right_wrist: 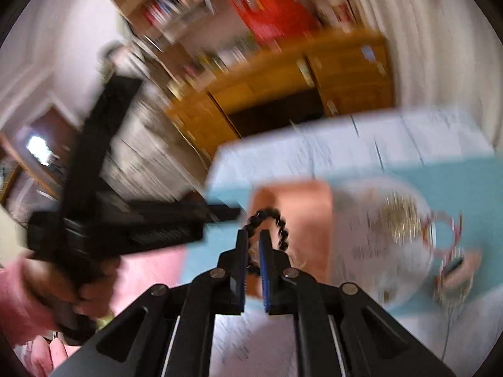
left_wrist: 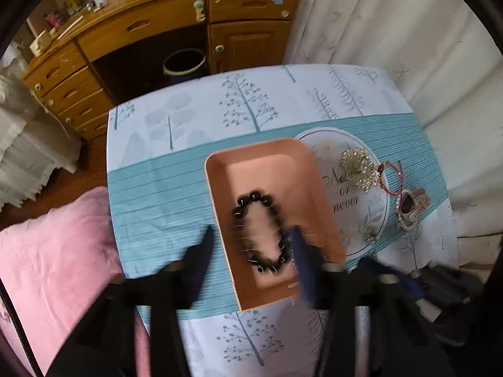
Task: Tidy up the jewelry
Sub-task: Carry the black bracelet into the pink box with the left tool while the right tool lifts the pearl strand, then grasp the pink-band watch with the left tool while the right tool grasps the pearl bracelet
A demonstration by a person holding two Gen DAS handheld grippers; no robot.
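The left gripper (left_wrist: 251, 232) hangs above the table with its jaws well apart and nothing pressed between them. One finger is over the teal tablecloth (left_wrist: 157, 204) just outside the tray. The other, with a blue pad, is over the tray beside the bracelet's near right side.

The right gripper (right_wrist: 253, 235) has its jaws almost together. Beads show through the narrow gap, but that view is badly smeared, and I judge they are seen past the fingers rather than pinched.

The black bead bracelet (left_wrist: 273, 210) lies flat as an oval inside the pink tray (left_wrist: 220, 169). Its long axis runs away from the camera, along the tray's long side, so this piece looks put away.

The rest of the jewelry lies beyond and to the right of the tray, all on the cloth and outside it:
- a gold filigree ornament (left_wrist: 358, 169) just beside the tray's far right corner
- a red bangle (left_wrist: 391, 172) touching the gold ornament
- a pink-strapped watch (left_wrist: 411, 204) farther right
- a pearl strand (left_wrist: 404, 224) farther right, by the watch

All of these lie on the right gripper's side, so the right hand is likely the nearer one for the next pick, with the gold ornament closest to the tray.

A wooden desk (left_wrist: 157, 31) stands behind the table.
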